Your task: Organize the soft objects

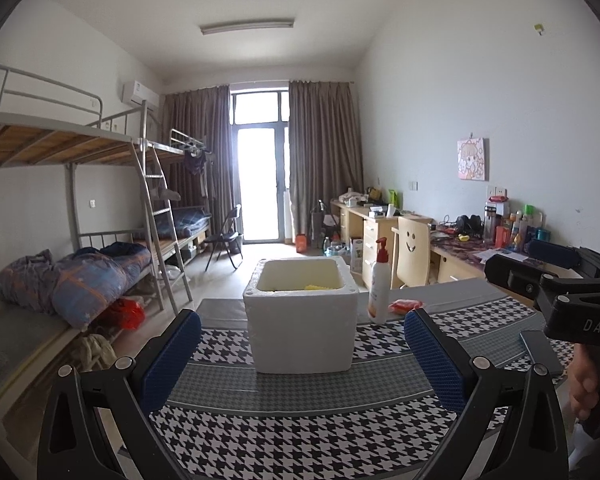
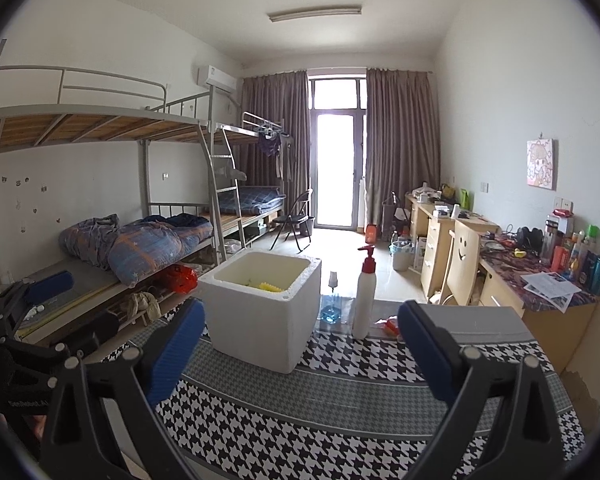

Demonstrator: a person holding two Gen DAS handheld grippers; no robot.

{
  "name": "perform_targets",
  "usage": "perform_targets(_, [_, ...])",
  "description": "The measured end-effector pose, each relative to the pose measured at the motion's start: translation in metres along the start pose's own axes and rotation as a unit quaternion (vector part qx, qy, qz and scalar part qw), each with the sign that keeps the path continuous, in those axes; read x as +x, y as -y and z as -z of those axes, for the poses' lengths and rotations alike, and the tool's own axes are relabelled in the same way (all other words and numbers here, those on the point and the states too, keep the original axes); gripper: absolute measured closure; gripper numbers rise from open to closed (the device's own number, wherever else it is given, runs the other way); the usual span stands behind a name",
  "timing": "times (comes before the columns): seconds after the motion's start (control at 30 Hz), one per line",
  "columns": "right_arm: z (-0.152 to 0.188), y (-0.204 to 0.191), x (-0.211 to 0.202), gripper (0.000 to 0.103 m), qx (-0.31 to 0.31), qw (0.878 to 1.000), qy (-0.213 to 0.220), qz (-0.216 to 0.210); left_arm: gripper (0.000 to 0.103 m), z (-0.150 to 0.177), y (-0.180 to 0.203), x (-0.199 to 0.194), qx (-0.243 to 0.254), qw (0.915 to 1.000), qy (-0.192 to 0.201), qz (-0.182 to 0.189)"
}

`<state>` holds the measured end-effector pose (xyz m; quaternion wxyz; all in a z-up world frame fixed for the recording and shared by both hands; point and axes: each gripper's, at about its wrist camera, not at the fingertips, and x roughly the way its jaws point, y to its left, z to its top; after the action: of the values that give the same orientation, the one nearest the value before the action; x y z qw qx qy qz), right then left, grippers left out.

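table [image 1: 308,432] covered in black-and-white houndstooth cloth with grey check bands. white foam box [image 1: 302,320] sits on it near the middle, upright, open top. white pump bottle with red pump [image 1: 379,284] stands just right of the box. small red-orange packet [image 1: 406,306] lies flat beside the bottle. clear bottle with blue liquid [image 2: 332,304] behind, between box and pump bottle. dark phone [image 1: 540,350] lies flat at the right edge.

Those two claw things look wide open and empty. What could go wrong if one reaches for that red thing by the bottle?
The red packet lies right beside the tall pump bottle, so a reaching left gripper or right gripper could tip it. The foam box looks light and might slide if bumped. A phone lies near the table's right edge.
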<state>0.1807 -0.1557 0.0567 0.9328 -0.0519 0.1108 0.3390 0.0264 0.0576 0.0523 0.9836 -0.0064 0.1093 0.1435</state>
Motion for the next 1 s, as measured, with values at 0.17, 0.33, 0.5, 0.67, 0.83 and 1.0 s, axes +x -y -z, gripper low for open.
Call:
perform_targets(0.17, [0.004, 0.002, -0.006, 0.004, 0.012, 1.0, -0.008, -0.009, 0.001, 0.005, 0.001, -0.007, 0.001, 0.9999, 0.009, 0.007])
perform_targets(0.33, [0.009, -0.002, -0.016, 0.004, 0.005, 1.0, 0.002, -0.005, 0.001, 0.007, 0.0, -0.015, 0.001, 0.9998, 0.018, 0.008])
perform_targets(0.5, [0.016, 0.0, -0.024, 0.004, 0.015, 1.0, 0.002, -0.017, 0.001, 0.012, 0.0, -0.022, -0.003, 0.9997, 0.021, 0.013])
perform_targets(0.67, [0.023, 0.0, -0.033, 0.004, 0.016, 1.0, 0.008, -0.011, 0.001, 0.016, 0.002, -0.028, 0.002, 0.9996, 0.023, 0.017])
perform_targets(0.83, [0.031, 0.001, -0.037, 0.004, 0.022, 1.0, 0.009, -0.005, 0.001, 0.019, 0.003, -0.032, 0.0, 0.9995, 0.025, 0.019])
perform_targets(1.0, [0.039, 0.0, -0.041, 0.004, 0.017, 1.0, 0.016, 0.006, 0.001, 0.023, 0.003, -0.035, -0.003, 0.9995, 0.026, 0.02])
